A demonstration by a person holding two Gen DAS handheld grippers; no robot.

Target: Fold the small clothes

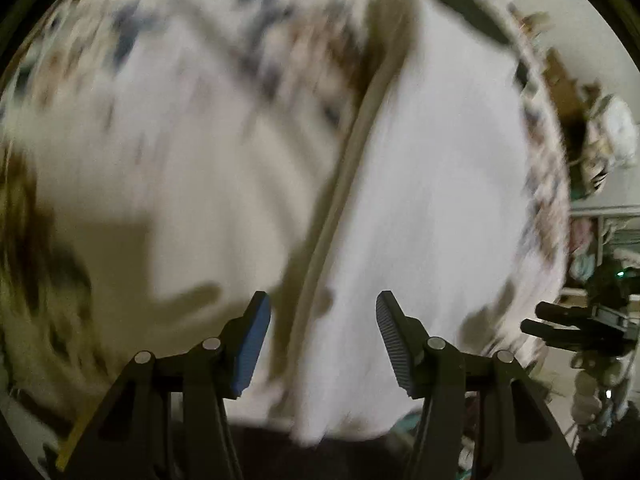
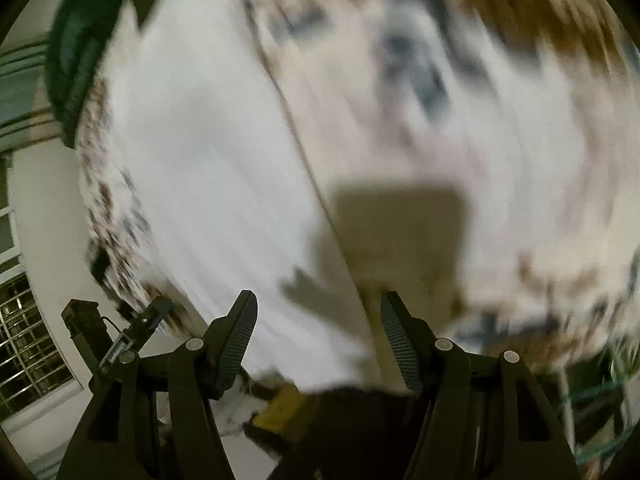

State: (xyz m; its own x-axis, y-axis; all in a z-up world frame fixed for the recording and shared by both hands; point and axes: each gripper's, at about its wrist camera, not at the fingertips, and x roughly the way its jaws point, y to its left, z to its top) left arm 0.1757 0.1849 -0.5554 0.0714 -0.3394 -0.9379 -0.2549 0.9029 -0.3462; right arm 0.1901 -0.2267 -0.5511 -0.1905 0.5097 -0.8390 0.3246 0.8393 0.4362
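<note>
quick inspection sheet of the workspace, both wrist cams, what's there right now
surface: patterned cloth with brown and blue-grey print, blurred by motion, under the garment
job's things: white garment lying spread on the cloth, a long edge or fold line running down it; not gripped
clutter: dark green item at the far edge of the cloth, type unclear; yellow object at the near edge
grippers: left gripper open, above the garment; right gripper open, above the garment, also seen in the left view
cables: nothing seen
surroundings: window grille and pale wall; shelf or rack with blurred items
</note>
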